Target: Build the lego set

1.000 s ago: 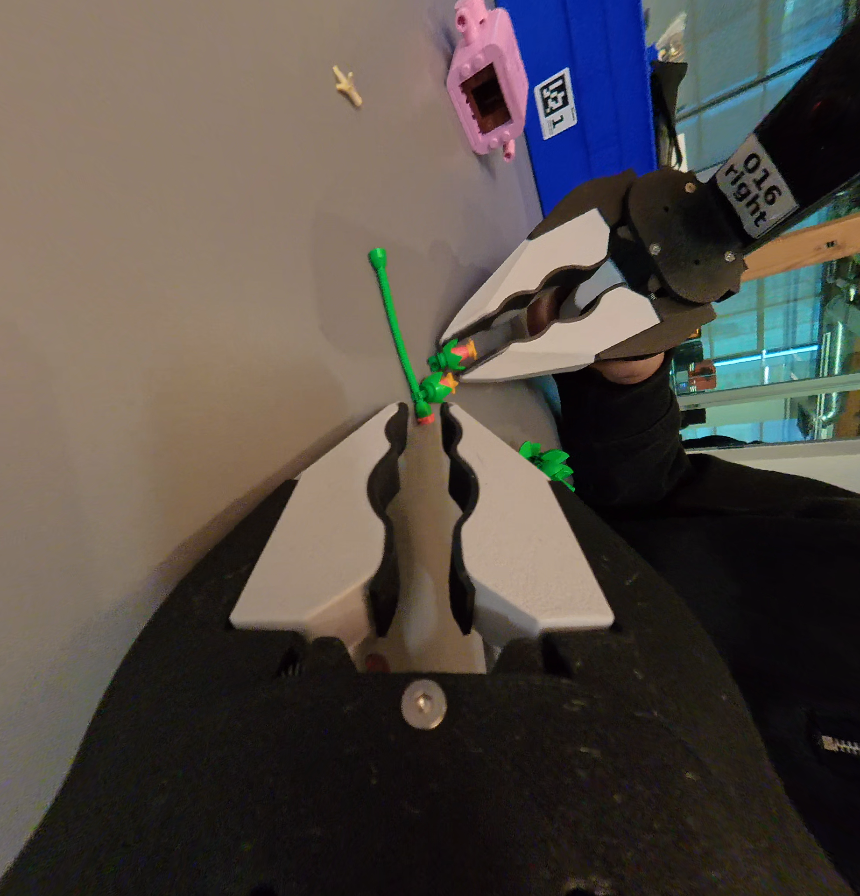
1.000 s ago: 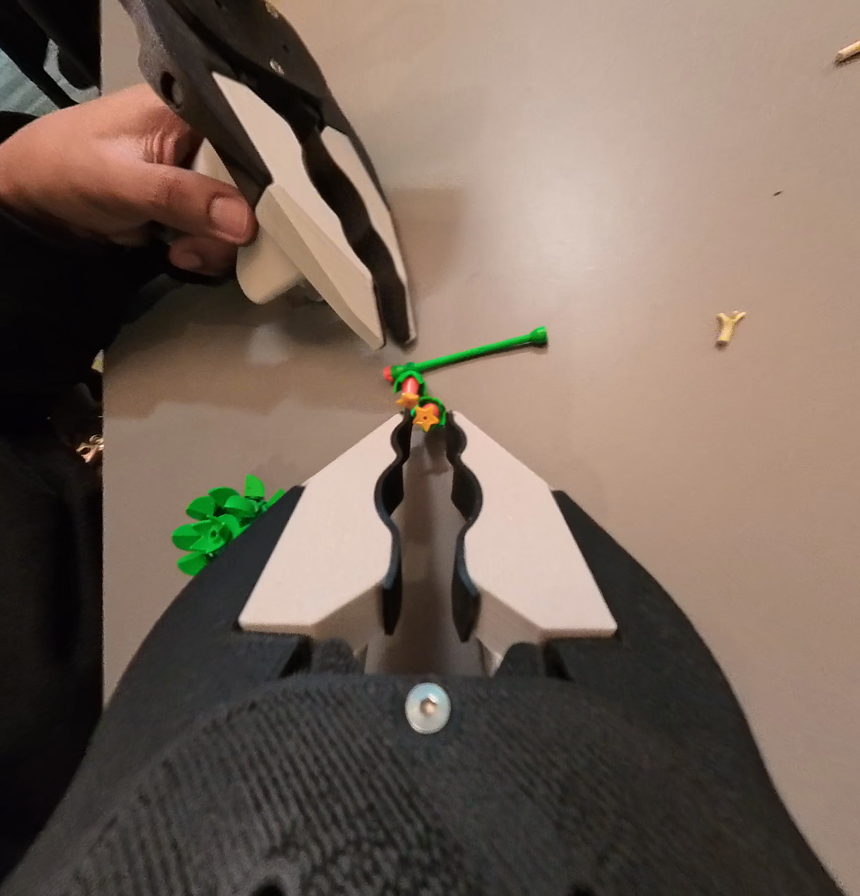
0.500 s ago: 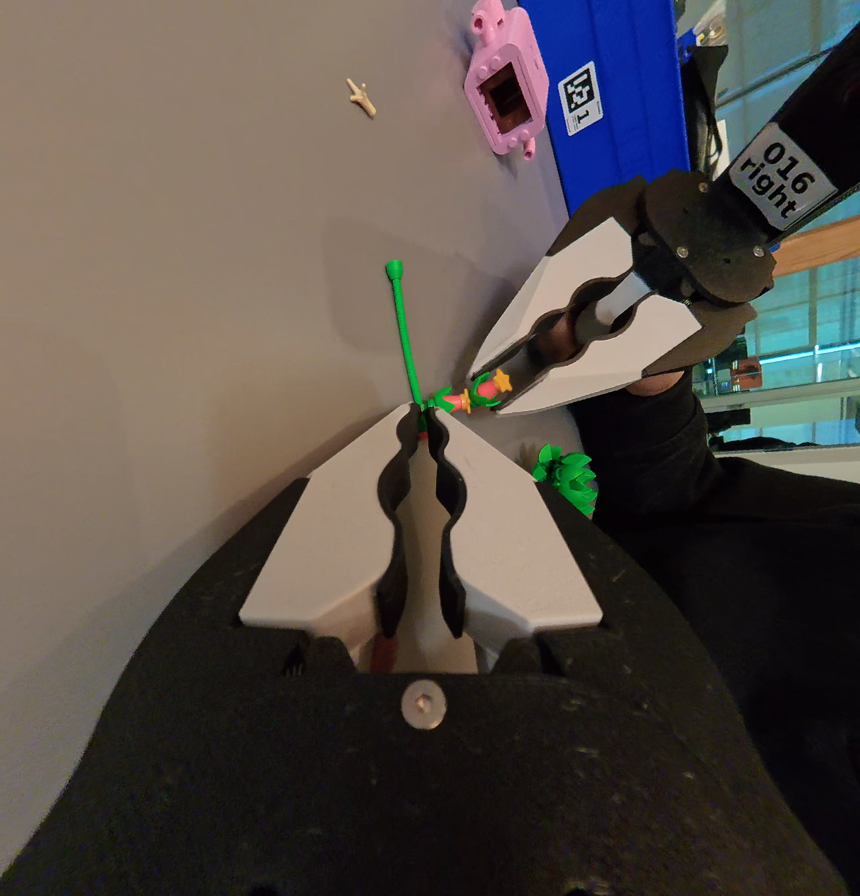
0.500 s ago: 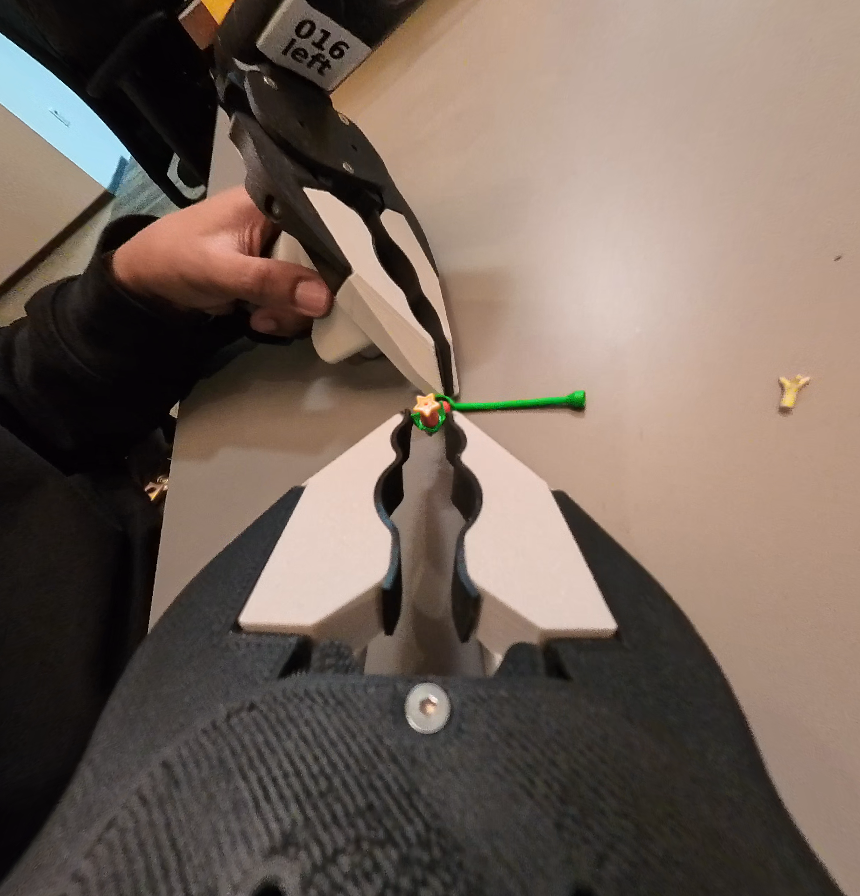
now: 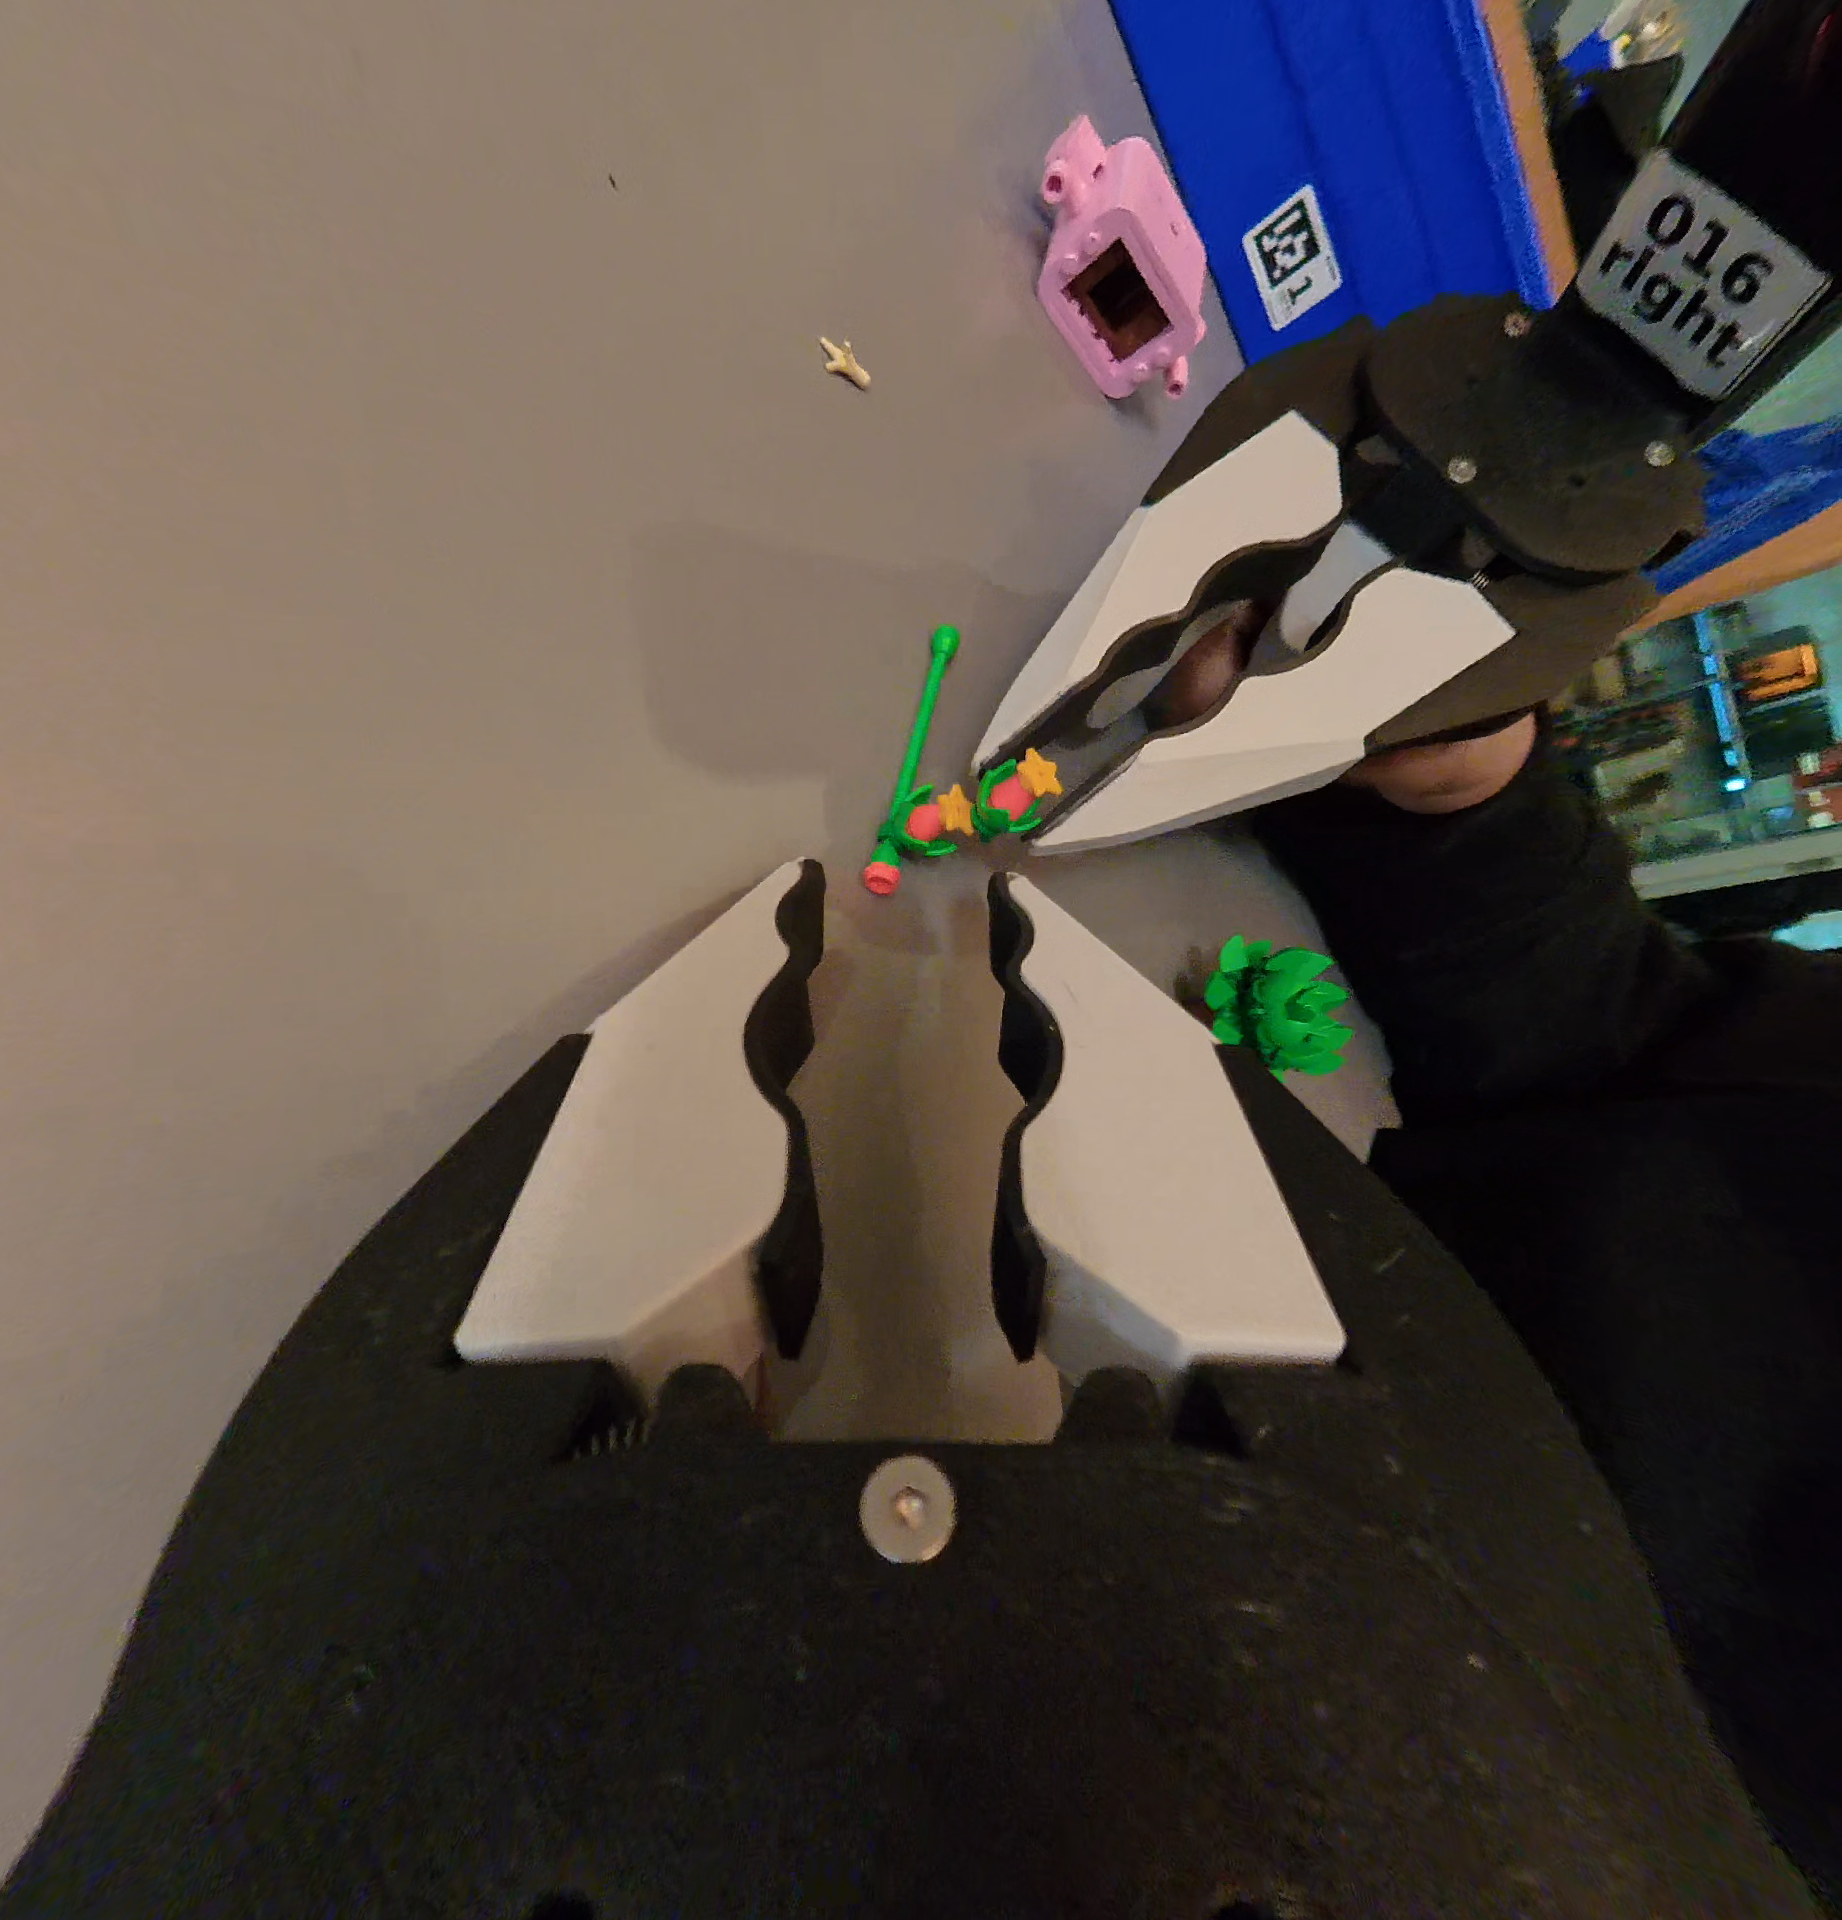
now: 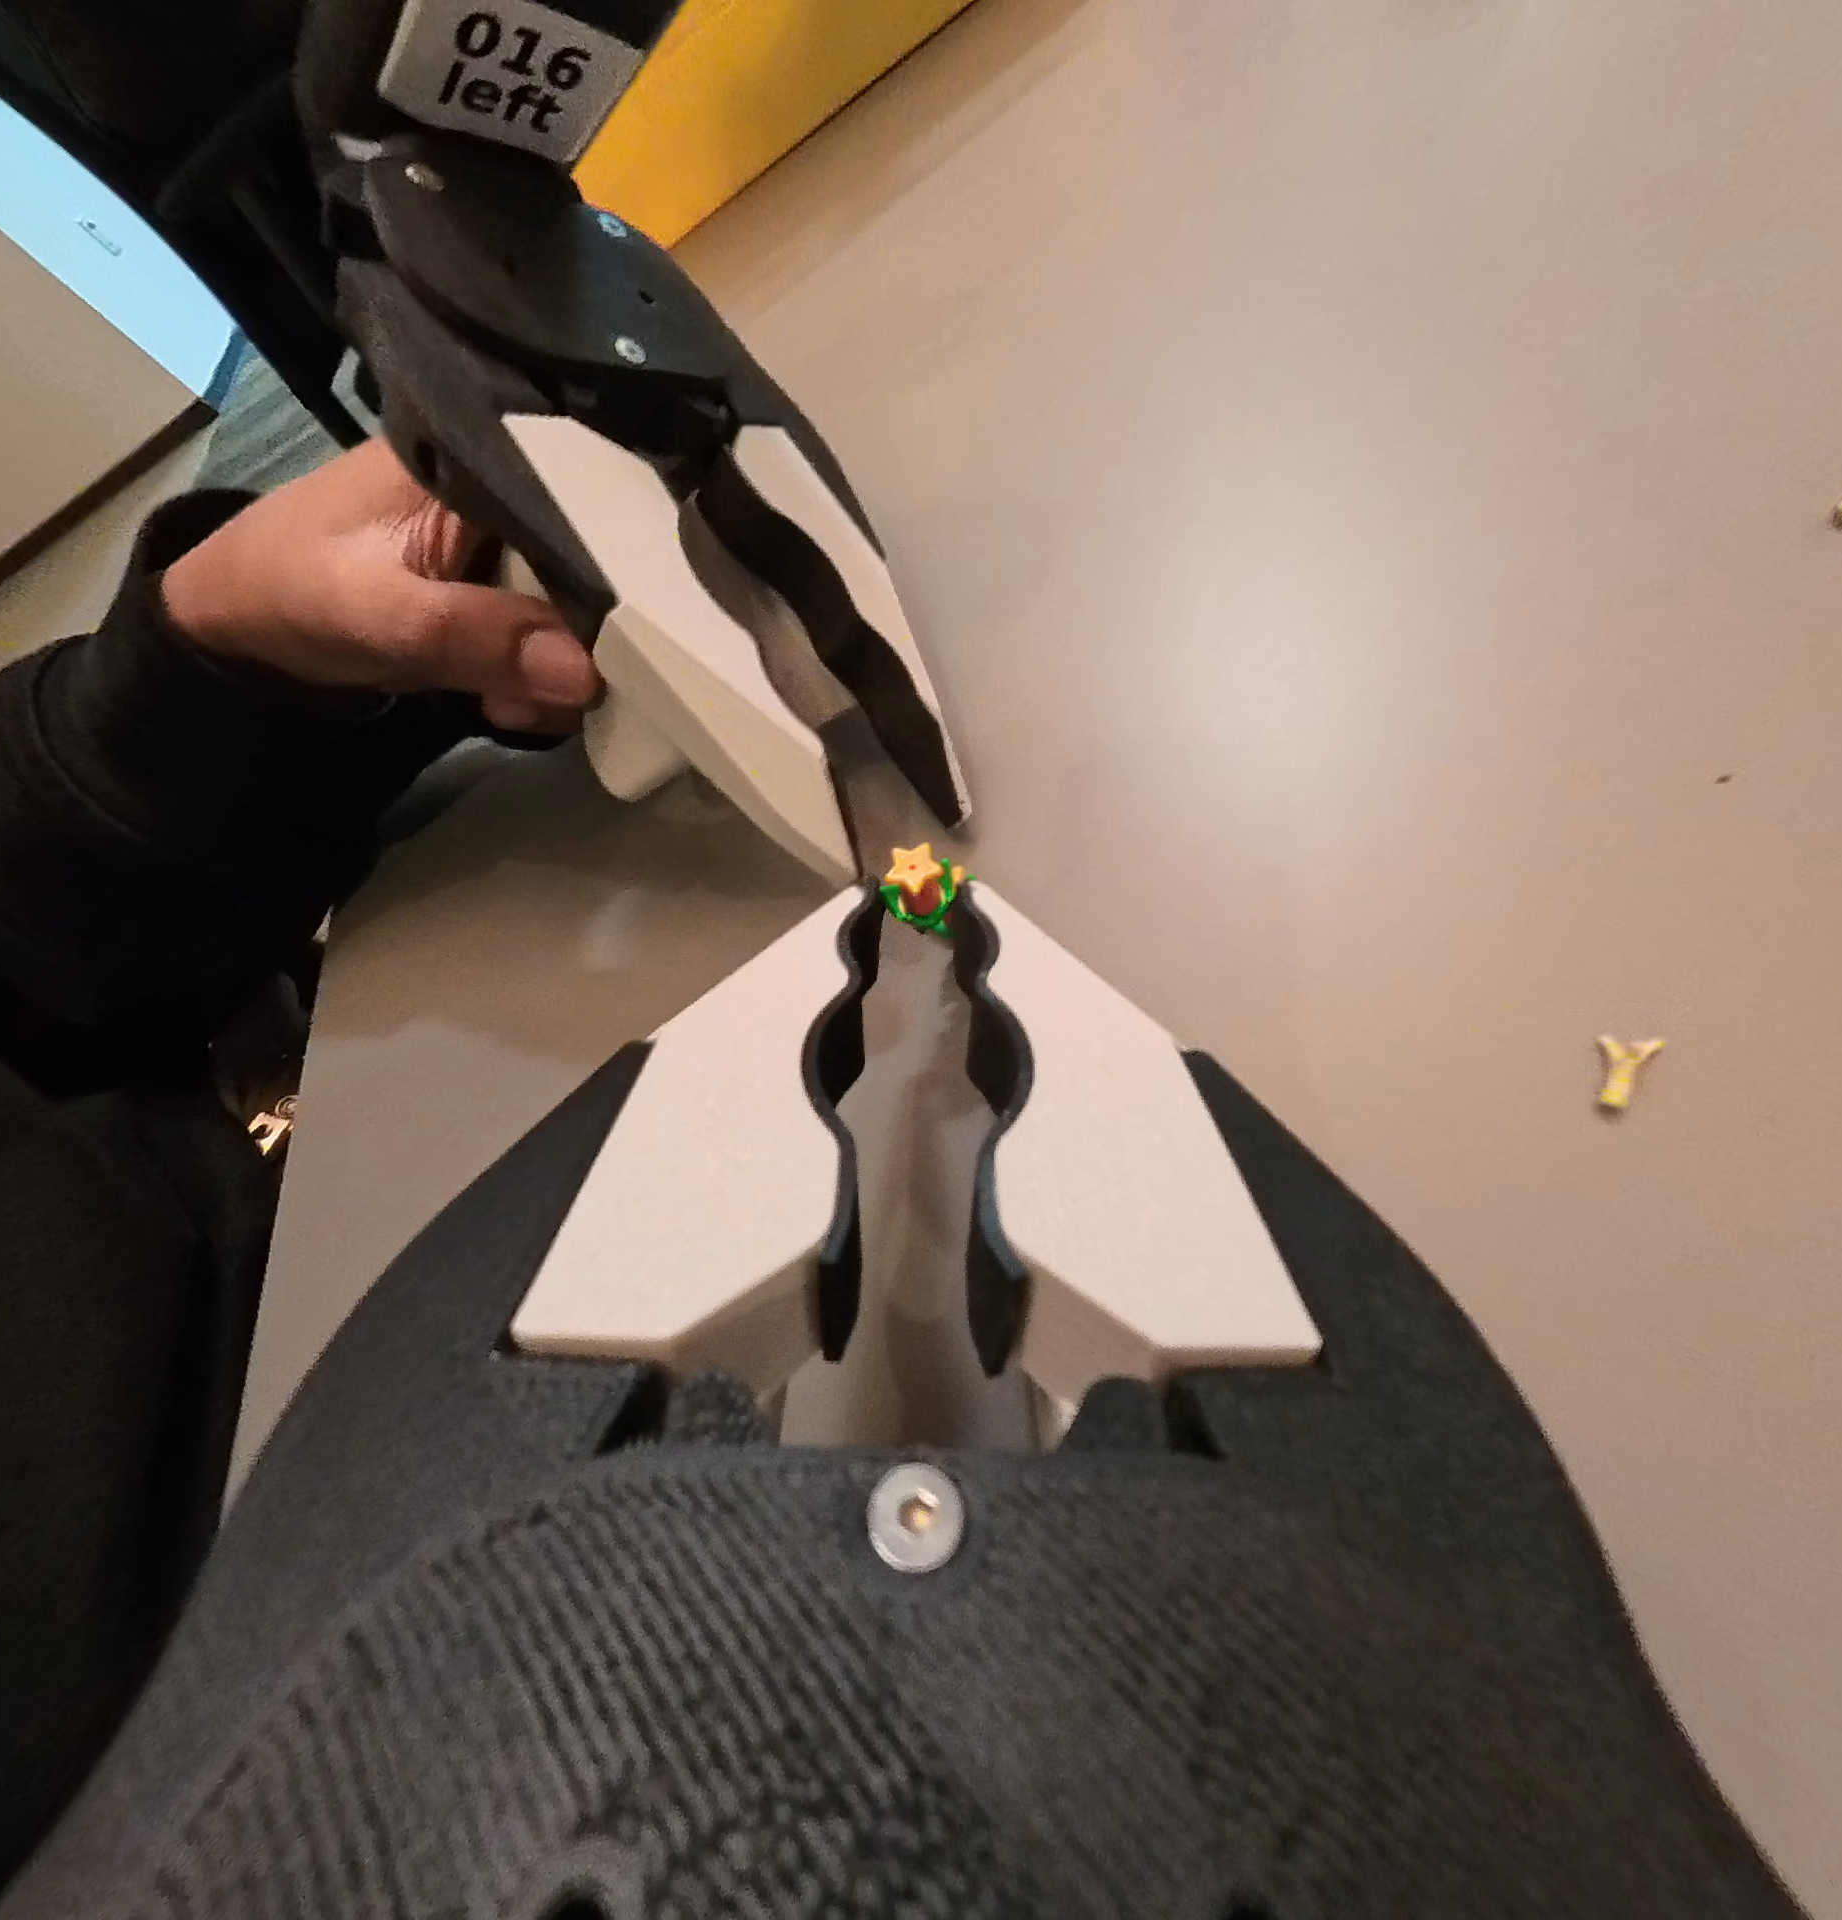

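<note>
the left hand-held gripper [image 5: 904, 883] stood spread wide, holding nothing, its tips just short of the green stem [image 5: 922, 732] that lay on the grey tabletop [image 5: 377, 520]. a first flower bud [image 5: 932, 819], pink with a yellow star, sat on the stem near its red-capped lower end. the right hand-held gripper [image 6: 922, 896] was pinched on a second flower bud [image 6: 919, 883], its star pointing back into the gap between the fingers and its green base facing the stem; in the left wrist view this bud [image 5: 1012, 795] hung just beside the first, whether touching it or not i could not tell. a clump of green leaves [image 5: 1278, 1003] lay near the left gripper's right finger, and a pink block [image 5: 1119, 275], a blue box [image 5: 1343, 135] and a small tan piece [image 5: 846, 364] lay well apart, farther up the tabletop. the step in hand looked to be fixing the second bud onto the stem. with the stem lying loose, a push from the right would likely slide or spin it, so the left gripper would do well to close on the stem by its red end first and hold it steady. the bud then wanted lining up square with its seat and a gentle, straight press; too hard a squeeze might flick so small a piece out of the grip.
</note>
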Demonstrator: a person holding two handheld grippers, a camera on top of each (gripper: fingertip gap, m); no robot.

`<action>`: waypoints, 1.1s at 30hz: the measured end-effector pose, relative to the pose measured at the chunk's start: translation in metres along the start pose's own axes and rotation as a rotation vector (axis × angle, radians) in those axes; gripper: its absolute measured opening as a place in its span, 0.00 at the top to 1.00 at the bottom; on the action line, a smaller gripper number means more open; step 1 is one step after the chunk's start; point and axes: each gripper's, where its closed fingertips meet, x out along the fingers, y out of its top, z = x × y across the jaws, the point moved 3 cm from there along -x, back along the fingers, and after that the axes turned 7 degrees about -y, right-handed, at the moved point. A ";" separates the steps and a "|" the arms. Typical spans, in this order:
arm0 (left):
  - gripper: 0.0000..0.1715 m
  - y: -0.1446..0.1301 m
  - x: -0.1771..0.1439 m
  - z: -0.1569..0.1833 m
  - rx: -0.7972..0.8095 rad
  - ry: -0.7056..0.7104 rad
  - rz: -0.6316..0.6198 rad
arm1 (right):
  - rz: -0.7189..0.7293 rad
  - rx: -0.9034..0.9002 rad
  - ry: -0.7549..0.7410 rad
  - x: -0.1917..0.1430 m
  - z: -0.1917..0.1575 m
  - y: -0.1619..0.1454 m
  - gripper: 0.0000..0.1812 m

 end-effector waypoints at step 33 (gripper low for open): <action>0.88 0.016 0.011 0.034 0.397 -0.049 0.135 | 0.089 0.253 0.087 -0.033 0.002 -0.014 0.93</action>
